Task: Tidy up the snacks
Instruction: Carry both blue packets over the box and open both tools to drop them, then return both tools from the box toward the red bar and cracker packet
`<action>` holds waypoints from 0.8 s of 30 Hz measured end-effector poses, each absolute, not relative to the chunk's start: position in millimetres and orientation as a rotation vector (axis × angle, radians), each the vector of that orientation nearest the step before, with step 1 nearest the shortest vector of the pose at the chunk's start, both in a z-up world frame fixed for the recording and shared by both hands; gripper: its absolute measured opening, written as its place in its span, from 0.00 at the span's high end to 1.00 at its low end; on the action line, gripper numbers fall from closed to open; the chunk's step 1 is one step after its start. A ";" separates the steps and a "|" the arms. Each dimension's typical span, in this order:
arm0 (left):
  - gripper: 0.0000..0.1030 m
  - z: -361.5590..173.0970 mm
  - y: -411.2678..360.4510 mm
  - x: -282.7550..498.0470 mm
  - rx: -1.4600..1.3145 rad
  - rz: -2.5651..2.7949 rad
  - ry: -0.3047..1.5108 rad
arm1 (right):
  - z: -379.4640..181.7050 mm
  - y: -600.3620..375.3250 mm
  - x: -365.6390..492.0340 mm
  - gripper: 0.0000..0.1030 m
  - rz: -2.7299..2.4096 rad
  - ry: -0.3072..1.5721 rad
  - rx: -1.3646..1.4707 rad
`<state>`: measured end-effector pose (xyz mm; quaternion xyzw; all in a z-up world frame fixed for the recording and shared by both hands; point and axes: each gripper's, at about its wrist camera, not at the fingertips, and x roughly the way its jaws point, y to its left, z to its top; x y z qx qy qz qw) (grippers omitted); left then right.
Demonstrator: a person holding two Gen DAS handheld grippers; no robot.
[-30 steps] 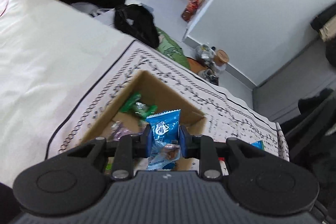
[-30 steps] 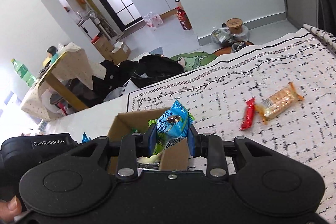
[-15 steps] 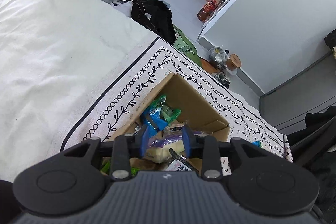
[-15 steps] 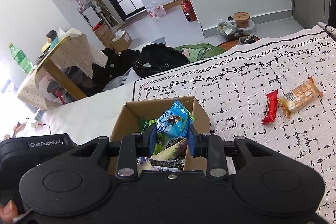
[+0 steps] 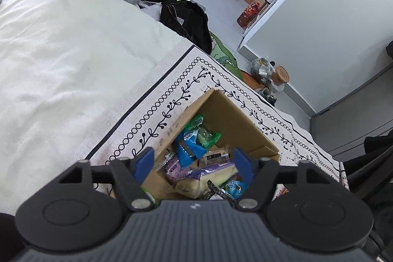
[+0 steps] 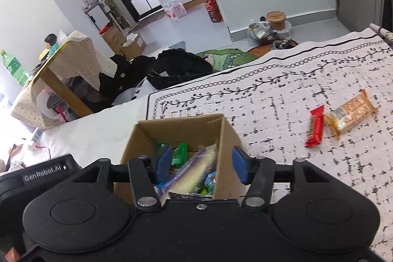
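Note:
An open cardboard box stands on the patterned cloth and holds several snack packets, among them a blue packet, green packets and a long purple-and-cream packet. My left gripper hangs open above the box with nothing between its fingers. My right gripper is open too, over the box's near side, empty. A red bar and an orange cracker packet lie on the cloth to the right of the box.
The patterned cloth lies on a white bedsheet that spreads to the left. Beyond the bed edge are a black bag, a green mat, jars on the floor and a covered table. The other gripper's body shows at lower left.
Both grippers opened and let go of their blue packets, which now lie in the box. Both views have pulled back and up from the box.

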<state>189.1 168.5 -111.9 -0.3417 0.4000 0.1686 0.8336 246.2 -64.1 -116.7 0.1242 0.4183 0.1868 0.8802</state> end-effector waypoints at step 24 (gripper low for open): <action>0.15 -94.2 78.1 213.2 -0.541 0.218 0.888 | -120.8 -190.7 247.2 0.20 0.219 0.844 0.322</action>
